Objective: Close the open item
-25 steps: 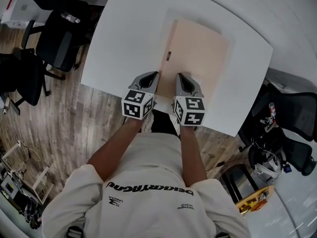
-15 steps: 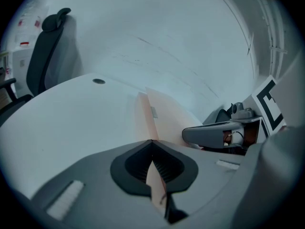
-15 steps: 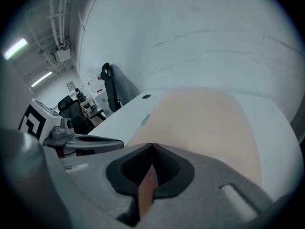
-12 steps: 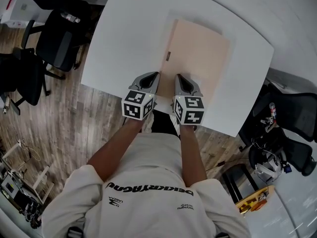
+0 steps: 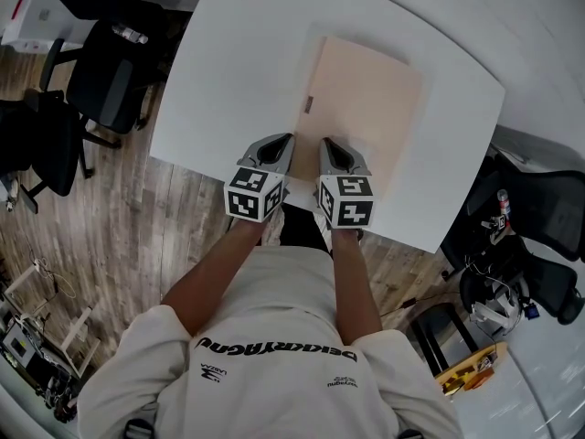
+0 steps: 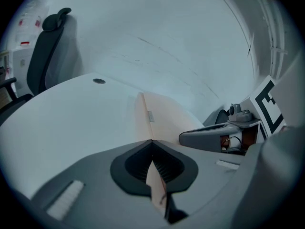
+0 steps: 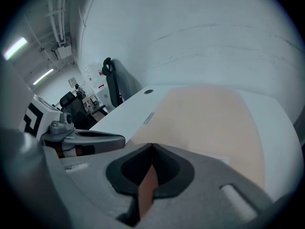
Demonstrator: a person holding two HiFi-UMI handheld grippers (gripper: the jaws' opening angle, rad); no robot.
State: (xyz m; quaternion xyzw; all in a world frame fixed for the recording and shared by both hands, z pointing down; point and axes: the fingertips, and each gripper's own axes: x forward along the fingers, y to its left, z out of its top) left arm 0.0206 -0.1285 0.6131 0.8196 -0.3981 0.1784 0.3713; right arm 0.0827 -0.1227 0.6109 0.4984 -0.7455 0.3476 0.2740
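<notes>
Peach folder (image 5: pixel 366 99): flat at the centre of the white desk (image 5: pixel 219 90), with a small tag (image 5: pixel 309 104) on its left edge. The head view shows the left gripper (image 5: pixel 277 146) and right gripper (image 5: pixel 331 146) side by side at the folder's lower edge. Only the gripper views show the hold: the fingers of each are pressed together on a thin peach sheet.

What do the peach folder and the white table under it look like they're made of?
The peach folder is probably thin card or matte plastic sheet: flat even colour, no glare, and a thin edge pinched in the left gripper. The table looks like smooth white laminate or painted board: uniform and only faintly shiny. Its core cannot be told.
</notes>
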